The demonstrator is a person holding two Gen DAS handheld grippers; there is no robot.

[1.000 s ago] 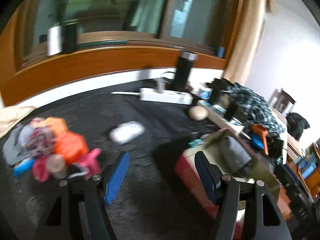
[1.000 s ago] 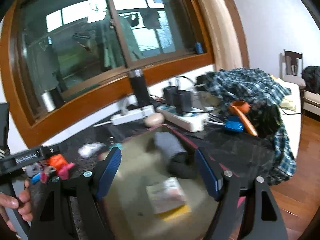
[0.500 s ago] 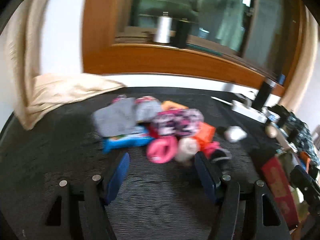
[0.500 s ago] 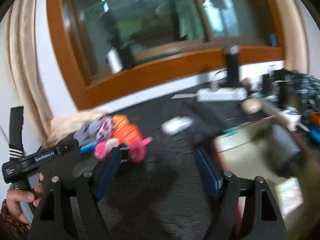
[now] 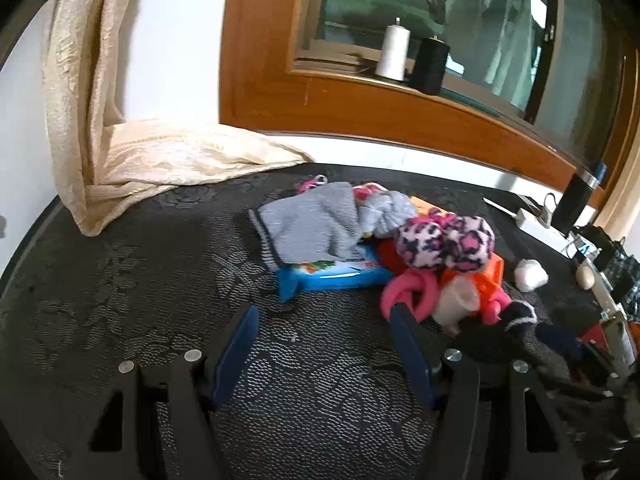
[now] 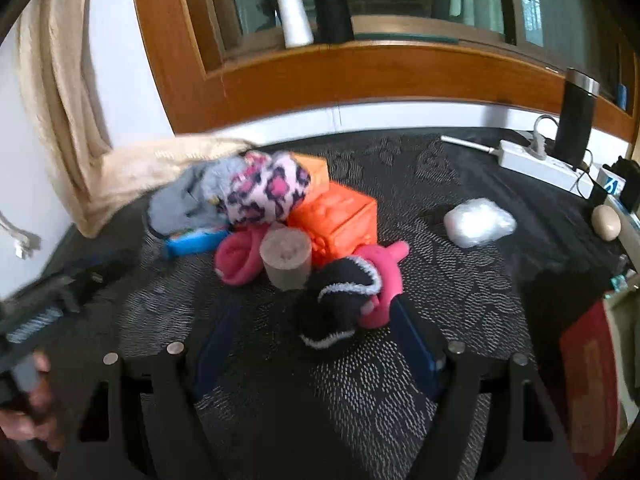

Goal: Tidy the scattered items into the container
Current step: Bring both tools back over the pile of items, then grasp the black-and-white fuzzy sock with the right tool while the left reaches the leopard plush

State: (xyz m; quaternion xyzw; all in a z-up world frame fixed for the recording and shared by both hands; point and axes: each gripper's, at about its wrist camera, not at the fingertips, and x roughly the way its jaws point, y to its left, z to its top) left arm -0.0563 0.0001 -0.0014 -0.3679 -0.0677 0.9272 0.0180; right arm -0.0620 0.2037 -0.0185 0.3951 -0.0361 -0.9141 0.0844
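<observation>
A pile of items lies on the dark patterned table: a grey sock [image 5: 312,224], a blue wipes packet [image 5: 332,278], a pink leopard sock [image 5: 444,242] [image 6: 268,188], an orange box [image 6: 340,220], a pink rolled sock [image 6: 236,256], a beige roll [image 6: 286,258] and a black sock with white trim [image 6: 340,300]. My left gripper [image 5: 324,320] is open and empty, just short of the blue packet. My right gripper [image 6: 316,316] is open with the black sock between its fingers. The red container's edge [image 6: 588,364] shows at the far right.
A clear plastic-wrapped bundle [image 6: 478,222] lies apart, right of the pile. A cream curtain [image 5: 160,156] drapes onto the table at left. A white power strip [image 6: 540,162], black flask [image 6: 576,120] and beige oval object [image 6: 606,222] stand at the back right.
Both grippers have swung left from the container to the pile. The right gripper has come down around the black sock. Both stay open and empty.
</observation>
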